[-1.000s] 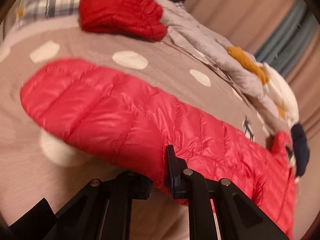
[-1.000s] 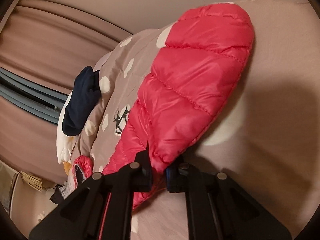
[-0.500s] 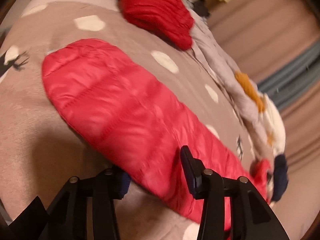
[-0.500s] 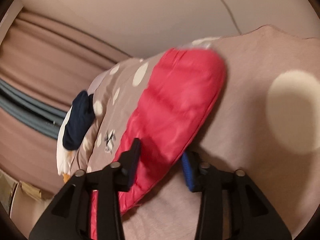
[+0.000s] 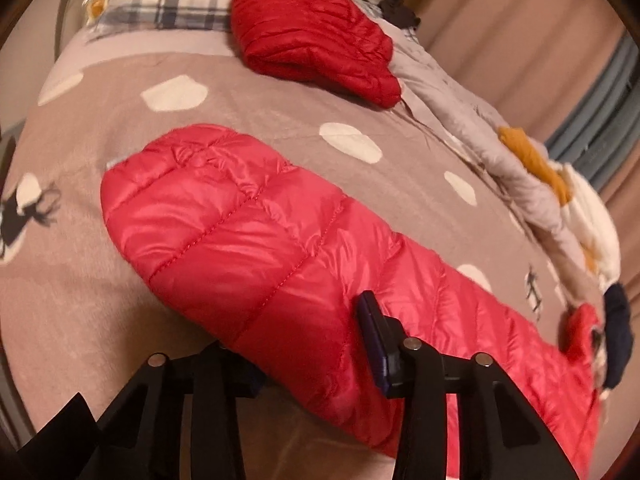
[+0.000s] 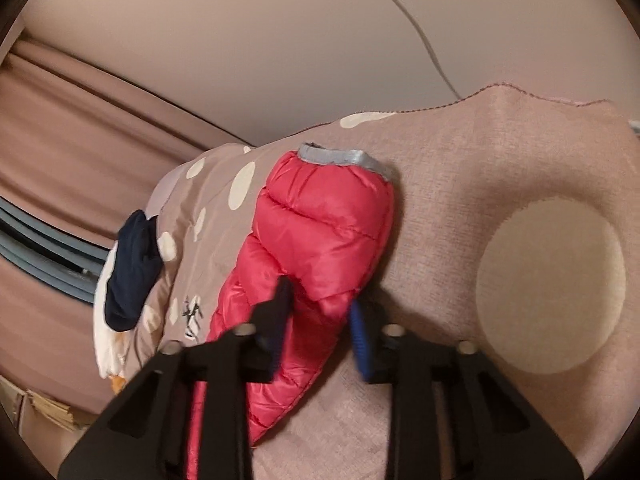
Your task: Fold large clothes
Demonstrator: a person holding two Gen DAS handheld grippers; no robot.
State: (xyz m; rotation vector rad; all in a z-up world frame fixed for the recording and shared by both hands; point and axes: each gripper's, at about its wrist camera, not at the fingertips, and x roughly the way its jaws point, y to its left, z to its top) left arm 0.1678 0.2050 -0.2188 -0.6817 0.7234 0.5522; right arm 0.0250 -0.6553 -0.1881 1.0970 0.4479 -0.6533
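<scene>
A shiny red puffer jacket [image 5: 240,240] lies stretched out on the brown dotted bedspread [image 5: 240,92]. My left gripper [image 5: 304,332] straddles its near edge. One finger is hidden under the fabric and the other pad [image 5: 372,324] rests on top; the jaws stand wide and are closing. In the right wrist view a grey-trimmed end of the jacket [image 6: 320,232] lies on the bedspread [image 6: 480,168]. My right gripper [image 6: 320,296] is closing, and both its pads touch a fold of the jacket.
A folded dark red jacket [image 5: 312,36] sits at the far side by a plaid pillow [image 5: 172,4]. A grey cloth [image 5: 460,120], a mustard item [image 5: 532,160] and a navy item [image 6: 132,268] line the bed's edge. Curtains and a wall stand behind.
Both grippers let go of the jacket's edge and opened, then narrowed again around it. The right view shifted, so the jacket's grey-trimmed end now shows.
</scene>
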